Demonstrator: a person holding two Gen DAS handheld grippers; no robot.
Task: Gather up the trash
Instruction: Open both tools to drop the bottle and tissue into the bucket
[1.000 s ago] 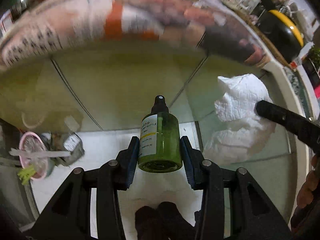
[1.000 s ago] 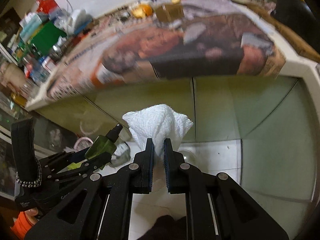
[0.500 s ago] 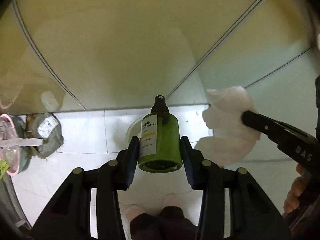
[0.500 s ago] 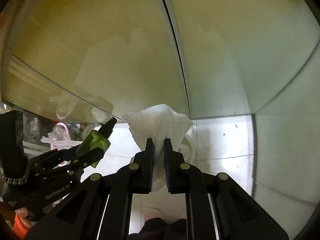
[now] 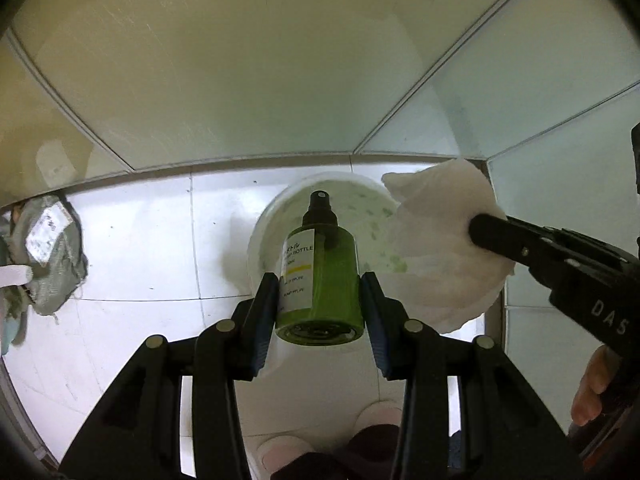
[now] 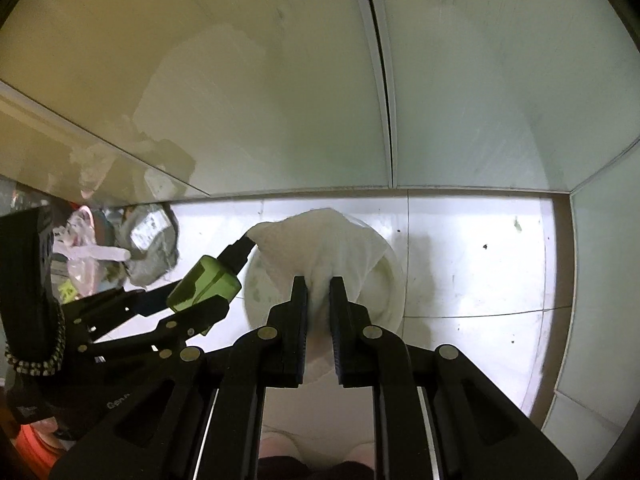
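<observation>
Two pieces of trash are hanging over the white bin (image 5: pixel 260 236): my left gripper (image 5: pixel 319 292) is clamping the stiff, slick green spray bottle (image 5: pixel 320 280) mid-body, my right gripper (image 6: pixel 319 300) is pinching the soft, light paper towel (image 6: pixel 320 248).

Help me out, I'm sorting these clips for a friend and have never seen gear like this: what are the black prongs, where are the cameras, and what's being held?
No robot here: a person holds a two-finger gripper in each hand, with a wide-angle camera on each looking along its fingers, one picture per camera. The left gripper is clamped on a green spray bottle, nozzle pointing away. The right gripper pinches a crumpled white paper towel; each tool also shows in the other's view. Both hang over a white bucket standing on the white tiled floor beside pale panels. A grey cloth bundle lies to the left. The person's feet show at the bottom edge.
</observation>
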